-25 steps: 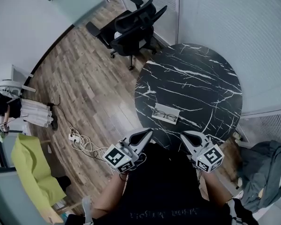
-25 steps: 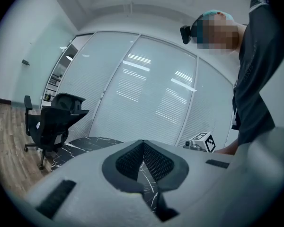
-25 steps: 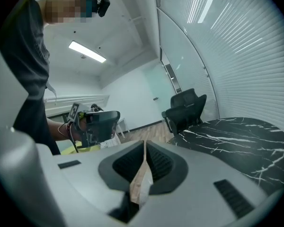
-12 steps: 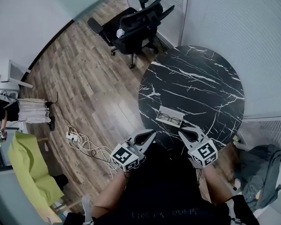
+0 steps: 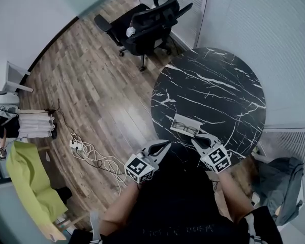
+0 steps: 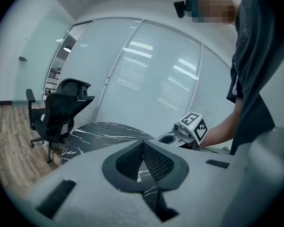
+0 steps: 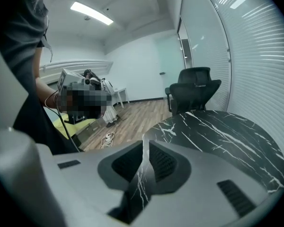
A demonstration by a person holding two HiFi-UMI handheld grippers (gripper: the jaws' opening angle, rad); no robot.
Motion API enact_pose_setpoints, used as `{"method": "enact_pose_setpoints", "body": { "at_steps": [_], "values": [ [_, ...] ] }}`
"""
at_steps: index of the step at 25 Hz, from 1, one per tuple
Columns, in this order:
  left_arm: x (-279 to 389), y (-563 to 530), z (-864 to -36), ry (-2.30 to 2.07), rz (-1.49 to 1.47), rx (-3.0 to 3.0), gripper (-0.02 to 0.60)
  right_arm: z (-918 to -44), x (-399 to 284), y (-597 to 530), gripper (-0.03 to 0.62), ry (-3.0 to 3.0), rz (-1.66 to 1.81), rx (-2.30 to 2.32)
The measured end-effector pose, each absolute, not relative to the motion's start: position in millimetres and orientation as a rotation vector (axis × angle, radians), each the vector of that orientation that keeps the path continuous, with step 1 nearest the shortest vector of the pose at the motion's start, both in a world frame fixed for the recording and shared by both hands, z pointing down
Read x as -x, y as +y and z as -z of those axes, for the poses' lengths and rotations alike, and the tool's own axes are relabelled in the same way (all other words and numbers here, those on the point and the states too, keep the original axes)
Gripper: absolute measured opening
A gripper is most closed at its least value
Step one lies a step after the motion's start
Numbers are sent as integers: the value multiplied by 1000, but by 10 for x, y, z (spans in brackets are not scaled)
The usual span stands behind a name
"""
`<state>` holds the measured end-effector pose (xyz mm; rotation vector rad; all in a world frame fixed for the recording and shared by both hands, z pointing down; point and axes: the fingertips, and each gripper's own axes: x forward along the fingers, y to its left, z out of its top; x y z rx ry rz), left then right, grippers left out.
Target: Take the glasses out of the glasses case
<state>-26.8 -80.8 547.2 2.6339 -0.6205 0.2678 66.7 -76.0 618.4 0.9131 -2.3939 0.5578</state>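
Lying open near my edge of the bench (image 5: 213, 85), the case (image 5: 185, 126) is showing the glasses (image 5: 185, 129) resting inside it, so I am judging that no lid needs lifting first. I am holding the right gripper (image 5: 195, 140) just short of the case, over the bench rim, and the left gripper (image 5: 165, 144) beside it, off the edge and close to my body; both are pointing toward the case. Neither is touching it.

The left fingers (image 6: 128, 161) are meeting at their tips with nothing between them. The right fingers (image 7: 163, 163) are sitting all but together, only marble showing through the slit. To my mind they are being carried closed simply for the approach, and one pair will need to part before it can take the frame.

Nothing else is sitting on the bench, so nothing is blocking the way in. A chair (image 5: 147, 22) is standing at the far side, and cables (image 5: 91, 154) are trailing across the floor to my left, well apart from the work.
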Motion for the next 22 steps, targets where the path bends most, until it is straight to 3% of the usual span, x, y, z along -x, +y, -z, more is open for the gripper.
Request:
{"method": "enact_pose_setpoints", "body": {
  "at_steps": [22],
  "values": [
    [358, -792, -5607, -657, -284, -2589, 18, -6885, -559, -918, 33, -2222, -489, -741]
  ]
}}
